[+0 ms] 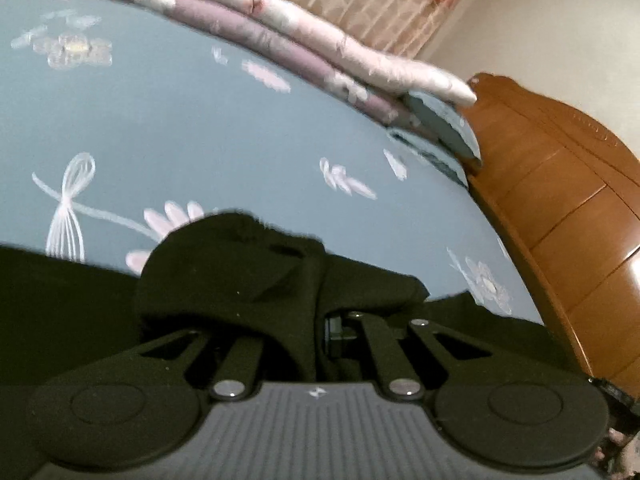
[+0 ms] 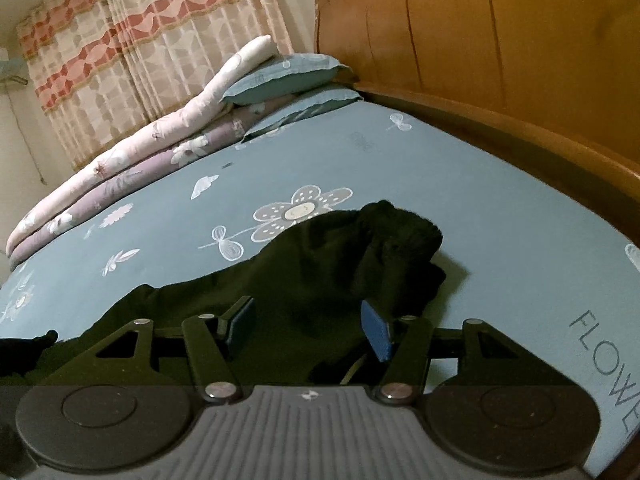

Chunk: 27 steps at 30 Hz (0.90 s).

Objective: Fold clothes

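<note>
Black garment (image 2: 320, 276) spread over the near part of the blue flowered bed sheet (image 2: 460, 184), bunched into a dark heap toward the wooden headboard (image 2: 480, 40) side. Left gripper (image 1: 320, 320) clenched on a fold of that cloth, draped over its fingers and lifted off the sheet. Right gripper (image 2: 308, 328) released, blue pads (image 2: 376, 336) apart, garment beneath and between them, not pinched. Folded pink and mauve quilts (image 2: 120, 176) along the far edge, blue pillows (image 2: 288, 80) at the far headboard corner, patterned curtain (image 2: 120, 60) behind.
</note>
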Tool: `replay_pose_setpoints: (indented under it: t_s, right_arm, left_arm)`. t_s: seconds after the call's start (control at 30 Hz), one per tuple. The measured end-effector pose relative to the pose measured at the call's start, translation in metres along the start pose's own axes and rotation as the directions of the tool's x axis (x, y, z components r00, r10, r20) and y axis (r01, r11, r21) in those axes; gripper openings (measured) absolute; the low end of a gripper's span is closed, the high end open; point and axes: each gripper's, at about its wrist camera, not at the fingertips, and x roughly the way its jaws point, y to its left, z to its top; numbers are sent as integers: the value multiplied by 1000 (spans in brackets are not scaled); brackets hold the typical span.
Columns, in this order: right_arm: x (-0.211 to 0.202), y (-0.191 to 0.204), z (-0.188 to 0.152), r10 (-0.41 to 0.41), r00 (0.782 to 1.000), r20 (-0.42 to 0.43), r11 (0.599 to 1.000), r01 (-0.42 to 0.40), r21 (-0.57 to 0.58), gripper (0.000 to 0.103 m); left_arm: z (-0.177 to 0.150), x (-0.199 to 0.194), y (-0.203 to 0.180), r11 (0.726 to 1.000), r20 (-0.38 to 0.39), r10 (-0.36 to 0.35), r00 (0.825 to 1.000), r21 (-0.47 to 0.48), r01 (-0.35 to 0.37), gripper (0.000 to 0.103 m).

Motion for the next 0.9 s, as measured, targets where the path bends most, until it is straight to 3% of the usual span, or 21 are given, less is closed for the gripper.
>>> replay_pose_setpoints:
  t_s: [0.07,0.2,0.27,0.4,0.53,0.73,0.83,0.9]
  right_arm:
    - [0,3,-1,7,1000,1,1000,-7,-2,63]
    - [1,7,-1,22,1000,0,1000,-22,-15,63]
    - [4,8,-2,33,999,-5,999,-33,-20,63]
    - [24,2,-15,12,995,-95,999,-15,-31,69]
    - [34,-4,-27,-2,988,-157,999,-3,-32,69]
    - [8,18,-10,40,998,-56,998,-43,-48,74]
    - [6,44,2,112,994,-8,990,-112,-84,79]
    - [20,64,2,171,985,-19,980,-172,-99,80]
  left_arm:
    - [-7,4,2,999,-17,43,999,11,-43,5]
    - [-9,6,14,998,-24,43,999,-53,-44,5]
    - [-10,8,11,997,-39,66,997,-23,-67,5]
    - [-13,11,18,995,-56,62,997,-68,-66,7]
    - [-17,7,21,994,-89,68,994,-82,-76,17]
    - [-21,-23,10,994,-136,103,985,-19,-107,40]
    - [-17,-40,-1,991,-149,135,980,34,-132,41]
    - [-12,-51,-10,987,-140,152,978,69,-144,43]
